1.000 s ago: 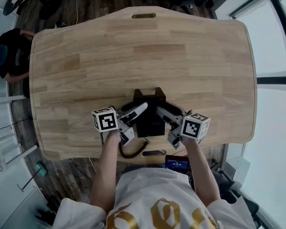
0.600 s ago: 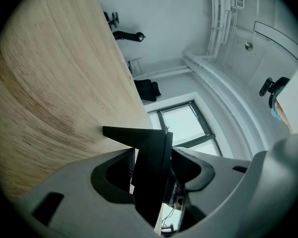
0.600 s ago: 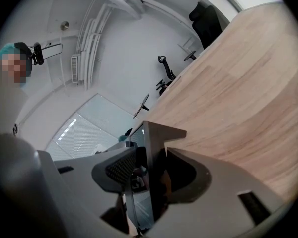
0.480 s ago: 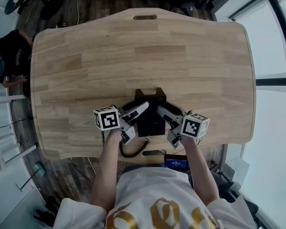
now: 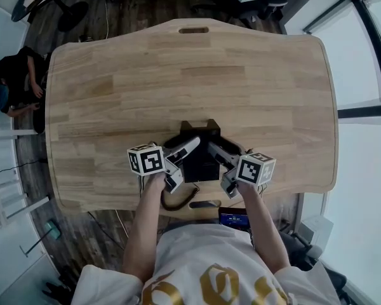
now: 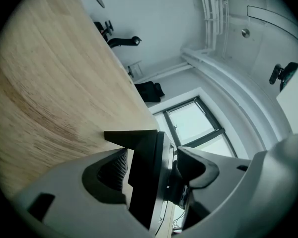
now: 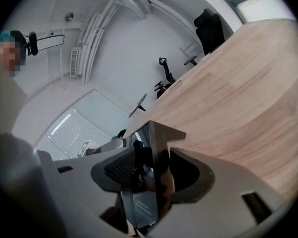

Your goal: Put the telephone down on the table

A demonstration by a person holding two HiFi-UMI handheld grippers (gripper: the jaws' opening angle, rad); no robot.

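Telephone (image 5: 200, 159), black and boxy, down on the pale wooden table (image 5: 178, 75) at its six o'clock side, just inside the near edge, raised back toward twelve o'clock. Flanked at nine o'clock by the left gripper (image 5: 183, 162) and at three o'clock by the right gripper (image 5: 222, 165). Straddled on each flank by a pair of jaws, both pairs opening. In the left gripper view, parted, with a sliver of light between one pad and the black casing. In the right gripper view, spread wide, with the glossy edge of the casing standing in the gap and the pads seemingly off it. Trailed at six o'clock by a dark cord (image 5: 178, 201) looping beside a slot (image 5: 205, 203) cut in the tabletop. Planked top running out to a matching slot (image 5: 193, 30) at twelve o'clock. Beyond the table: dark wood floor (image 5: 133, 2) at eleven o'clock, a person in dark clothes (image 5: 16, 81) at nine to ten o'clock, large windows (image 5: 368, 62) from one to four o'clock, and a black office chair (image 7: 211, 31) by a white wall in the right gripper view.
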